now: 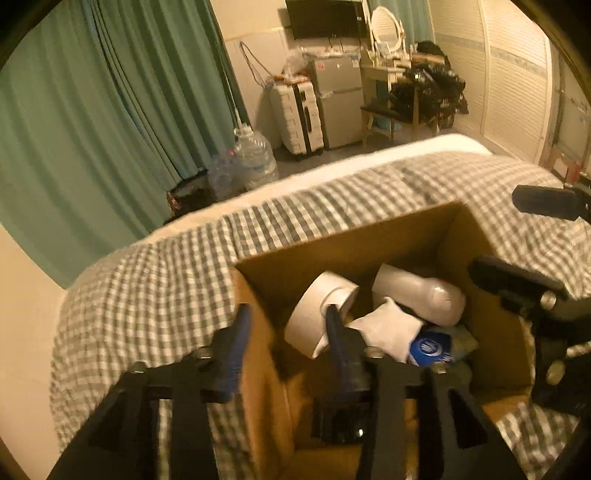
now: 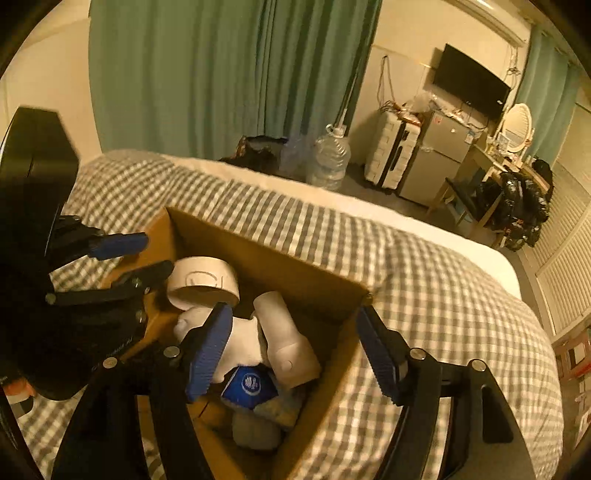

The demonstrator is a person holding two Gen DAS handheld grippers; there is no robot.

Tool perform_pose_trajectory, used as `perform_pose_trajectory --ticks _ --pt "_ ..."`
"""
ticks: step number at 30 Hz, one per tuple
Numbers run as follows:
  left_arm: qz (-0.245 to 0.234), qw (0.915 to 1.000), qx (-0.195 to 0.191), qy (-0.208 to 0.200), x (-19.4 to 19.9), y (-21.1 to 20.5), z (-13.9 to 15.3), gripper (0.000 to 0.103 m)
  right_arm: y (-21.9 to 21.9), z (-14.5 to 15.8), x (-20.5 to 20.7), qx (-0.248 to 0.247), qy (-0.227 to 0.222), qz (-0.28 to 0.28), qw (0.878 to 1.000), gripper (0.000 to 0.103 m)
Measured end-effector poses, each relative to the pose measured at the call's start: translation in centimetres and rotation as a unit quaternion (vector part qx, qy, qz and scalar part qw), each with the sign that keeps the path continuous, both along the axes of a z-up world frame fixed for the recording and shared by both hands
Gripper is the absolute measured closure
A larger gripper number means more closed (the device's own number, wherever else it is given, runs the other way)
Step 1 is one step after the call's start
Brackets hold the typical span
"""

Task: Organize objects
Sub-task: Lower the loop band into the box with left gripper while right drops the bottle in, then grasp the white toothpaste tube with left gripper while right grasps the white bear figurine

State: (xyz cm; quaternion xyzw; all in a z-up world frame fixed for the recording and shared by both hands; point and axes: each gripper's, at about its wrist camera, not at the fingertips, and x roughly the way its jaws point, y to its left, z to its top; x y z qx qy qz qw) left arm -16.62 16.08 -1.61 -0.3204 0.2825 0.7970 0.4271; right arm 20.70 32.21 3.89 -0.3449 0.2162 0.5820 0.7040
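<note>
Checked grey-and-white bedding (image 1: 147, 295) covers the bed under both grippers, and on it sits an open brown cardboard box (image 1: 369, 236), its flaps up and its mouth facing the cameras. Inside, at the far left, leans a wide white tape roll (image 1: 314, 314) with a faint outline drawn on its side; to its right lies a pale cylinder (image 1: 417, 295) with a rounded end, tilted against the far wall. In front of these is a soft white star-shaped thing (image 1: 388, 328), and below it a blue-and-white round piece (image 1: 428, 347) with a printed logo, resting on greyish plush (image 2: 258, 428) at the bottom; what that plush is cannot be told. The left gripper (image 1: 286, 343) has its fingers apart, one outside the box's left wall and the other inside, close to the tape roll, so the wall stands between them; whether they touch it is unclear. The right gripper (image 2: 295, 350) is also spread wide, empty, straddling the box's right wall, its left finger over the star-shaped thing and its right finger outside above the bedding. Beyond the bed hang green curtains (image 1: 92, 110); further off stand a water jug (image 1: 255, 155), a white suitcase (image 1: 295, 118), a small grey fridge (image 1: 340, 103), a wall television (image 1: 325, 18) and an oval mirror (image 1: 384, 26).
</note>
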Motion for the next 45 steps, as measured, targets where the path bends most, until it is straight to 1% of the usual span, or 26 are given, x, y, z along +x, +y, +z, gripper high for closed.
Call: perform_pose_trajectory --ticks 1,2,3,5,6,10,13,14,17,20,22,25,27,30,32,34,36,38,41,45 --pt "-0.001 0.9999 0.009 0.004 0.6 -1.0 1.3 0.039 -0.7 1.0 0.0 0.005 0.000 -0.002 1.000 0.031" --pt "-0.003 0.9998 0.018 0.008 1.1 -1.7 2.3 0.027 -1.8 2.4 -0.3 0.016 0.001 -0.007 1.000 0.027" --pt "-0.005 0.9994 0.032 0.015 1.9 -3.0 3.9 0.019 -2.7 3.5 -0.5 0.023 0.001 -0.009 1.000 0.025" --pt "-0.005 0.9985 0.047 0.028 2.7 -4.6 6.1 0.015 -4.9 6.1 -1.2 0.036 -0.002 -0.012 0.999 0.019" --pt "-0.005 0.9980 0.054 0.032 3.1 -5.7 7.4 0.013 -5.9 7.3 -1.5 0.042 -0.004 -0.014 0.999 0.018" --pt "0.006 0.9962 0.083 0.024 3.9 -9.9 12.1 0.010 -9.6 11.8 -2.8 0.078 -0.008 -0.024 0.997 0.010" --pt "0.027 0.9933 0.105 0.040 4.4 -13.2 15.2 0.006 -12.8 15.0 -4.1 0.109 -0.006 -0.027 0.994 0.004" --pt "0.032 0.9920 0.112 0.049 4.7 -14.4 16.1 0.005 -13.5 15.4 -4.5 0.112 -0.006 -0.027 0.993 0.003" --pt "0.037 0.9900 0.121 0.062 5.7 -17.2 17.8 0.003 -15.9 16.8 -5.9 0.121 -0.006 -0.002 0.993 0.003" --pt "0.045 0.9905 0.114 0.063 6.9 -19.6 17.4 0.002 -17.7 16.4 -8.0 0.117 -0.028 0.002 0.993 0.003" --pt "0.053 0.9911 0.109 0.055 7.3 -21.3 16.0 0.002 -18.5 15.4 -8.9 0.108 -0.038 0.008 0.993 0.003" --pt "0.070 0.9931 0.087 0.038 7.6 -23.7 11.7 0.001 -19.4 12.0 -10.0 0.086 -0.034 0.013 0.996 0.003" --pt "0.083 0.9933 0.074 0.032 7.7 -24.4 8.7 0.001 -19.6 8.9 -10.7 0.060 -0.018 0.022 0.998 0.003" --pt "0.099 0.9938 0.049 0.009 8.2 -25.1 3.0 0.001 -19.2 3.4 -11.6 0.021 0.006 0.029 0.999 0.003" --pt "0.109 0.9935 0.035 0.001 8.5 -24.7 0.0 0.001 -18.6 -0.5 -12.3 -0.010 0.030 0.041 0.999 0.003" --pt "0.111 0.9937 0.011 -0.001 8.6 -24.3 -2.4 0.001 -17.9 -3.5 -12.6 -0.035 0.054 0.046 0.997 0.003" --pt "0.109 0.9940 -0.007 0.004 8.5 -23.8 -3.7 0.001 -17.1 -6.7 -13.2 -0.065 0.076 0.051 0.994 0.003" --pt "0.109 0.9939 -0.010 0.010 8.2 -23.6 -4.4 0.001 -16.0 -9.9 -13.8 -0.096 0.092 0.054 0.990 0.003" --pt "0.113 0.9935 -0.011 0.012 7.4 -23.1 -4.9 0.001 -14.5 -13.3 -14.3 -0.134 0.104 0.058 0.984 0.003" --pt "0.118 0.9929 -0.011 -0.009 5.5 -22.5 -5.3 0.001 -12.7 -17.3 -14.6 -0.181 0.110 0.063 0.975 0.006"
